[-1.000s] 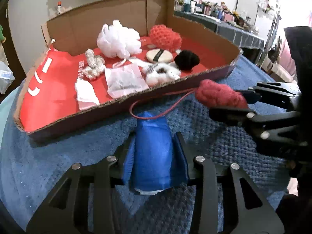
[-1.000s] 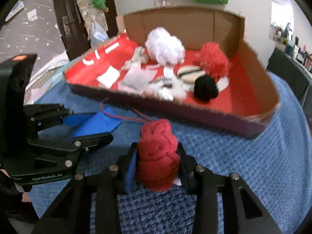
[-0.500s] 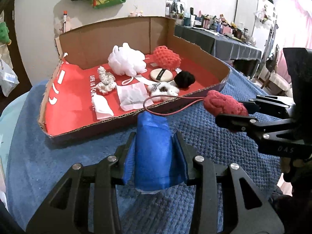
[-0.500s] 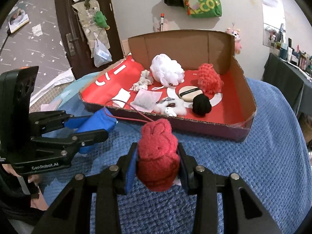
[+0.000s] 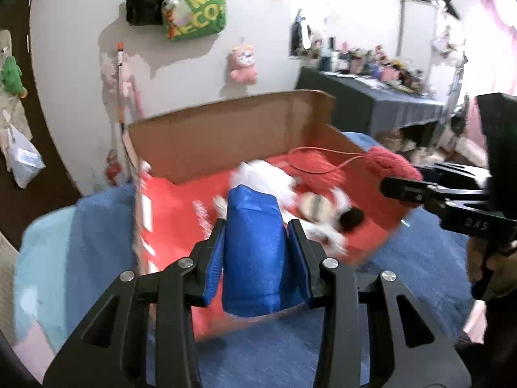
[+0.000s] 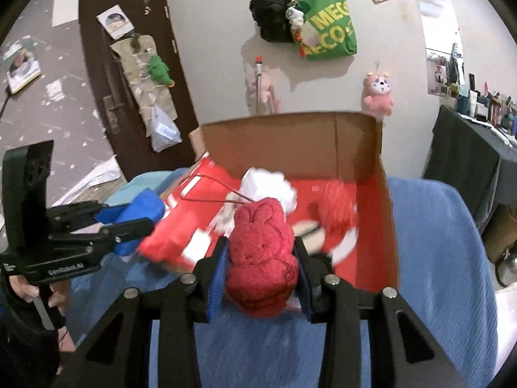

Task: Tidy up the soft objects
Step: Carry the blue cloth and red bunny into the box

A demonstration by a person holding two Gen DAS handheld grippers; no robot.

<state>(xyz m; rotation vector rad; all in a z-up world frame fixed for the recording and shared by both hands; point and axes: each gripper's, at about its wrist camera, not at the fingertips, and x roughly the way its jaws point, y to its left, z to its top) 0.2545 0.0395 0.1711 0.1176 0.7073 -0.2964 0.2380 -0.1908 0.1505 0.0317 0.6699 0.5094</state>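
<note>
Left wrist view: the blue pouch (image 5: pixel 255 249) sits clamped between the left gripper (image 5: pixel 257 245) fingers; the right gripper (image 6: pixel 260 268) pinches the red knitted bunny (image 6: pixel 261 258). Best carry both clear over the wall before releasing. Beyond the fingertips, the cardboard box (image 5: pixel 226 139) holds a white puff (image 6: pixel 268 184) and blurred soft things.

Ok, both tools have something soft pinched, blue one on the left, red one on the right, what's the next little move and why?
Probably carry both forward over the box and lower them onto bare red floor. The left tool is shut on the blue pouch, the right tool on the red bunny, and a red cord trails from the bunny. Both seem raised at the box's near edge, where other soft things already lie.
</note>
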